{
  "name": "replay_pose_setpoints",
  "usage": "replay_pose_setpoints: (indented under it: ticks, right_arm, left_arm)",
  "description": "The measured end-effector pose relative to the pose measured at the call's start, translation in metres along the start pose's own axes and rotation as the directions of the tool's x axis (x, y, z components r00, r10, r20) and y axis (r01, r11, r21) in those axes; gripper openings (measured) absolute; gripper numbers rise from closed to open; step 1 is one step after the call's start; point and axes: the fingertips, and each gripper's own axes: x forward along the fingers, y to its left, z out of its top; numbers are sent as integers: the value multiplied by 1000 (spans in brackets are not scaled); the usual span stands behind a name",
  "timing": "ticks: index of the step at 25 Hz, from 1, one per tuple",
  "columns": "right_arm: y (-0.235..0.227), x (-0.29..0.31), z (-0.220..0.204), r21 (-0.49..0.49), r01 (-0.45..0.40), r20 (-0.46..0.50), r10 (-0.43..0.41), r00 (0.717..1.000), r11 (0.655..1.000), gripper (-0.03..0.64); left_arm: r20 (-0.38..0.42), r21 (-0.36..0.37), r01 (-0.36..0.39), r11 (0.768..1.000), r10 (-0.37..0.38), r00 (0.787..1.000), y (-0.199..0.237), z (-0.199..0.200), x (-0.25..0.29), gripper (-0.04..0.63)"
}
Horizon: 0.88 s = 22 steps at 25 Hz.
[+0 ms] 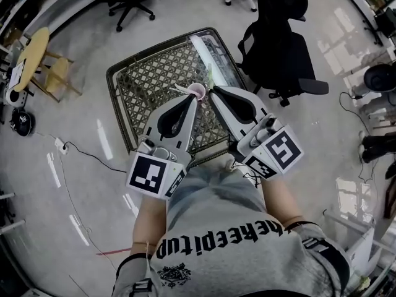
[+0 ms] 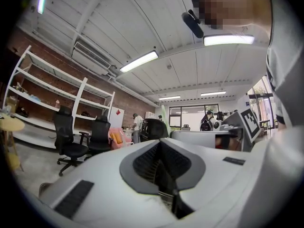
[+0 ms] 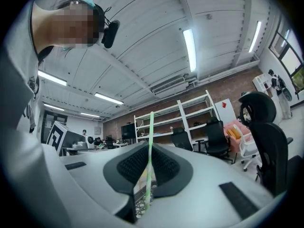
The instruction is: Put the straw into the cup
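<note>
The right gripper (image 1: 212,92), clenched on the pale green plastic straw (image 3: 150,146) lying along its jaws, sits just right of the small pink cup (image 1: 197,91), which meets the closed left gripper (image 1: 193,101) at its tip.

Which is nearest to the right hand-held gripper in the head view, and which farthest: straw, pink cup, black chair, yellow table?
1. straw: clamped in the right hand-held gripper.
2. pink cup: just left of its tips, on the mesh table.
3. black chair: beyond, to the right.
4. yellow table: far left.
</note>
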Motion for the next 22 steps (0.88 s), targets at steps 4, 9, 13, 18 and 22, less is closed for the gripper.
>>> replay_pose_setpoints:
  ticks: [4,9,13,18,22]
  right_arm:
    - [-17,-3,6,5,36,6,-36,999,999,44]
    - [-29,3,2,11,86,10,-86,996,996,44]
    - [-32,13,-5,15,125,8,-125,992,992,44]
    - [-39,17,-13,19,168,1,-168,986,986,44]
    - [-40,20,-20,20,188,-2,-188,982,982,44]
  left_arm:
    - [-9,-1,30,1000,-30,1000,-3,2,16,41]
    - [-24,-10,69,998,-70,997,6,-3,25,41]
    - [-36,-20,104,994,-105,994,16,-10,27,41]
    - [-51,-37,142,989,-143,988,22,-19,31,41]
    - [-56,-48,157,986,-160,986,27,-25,31,43]
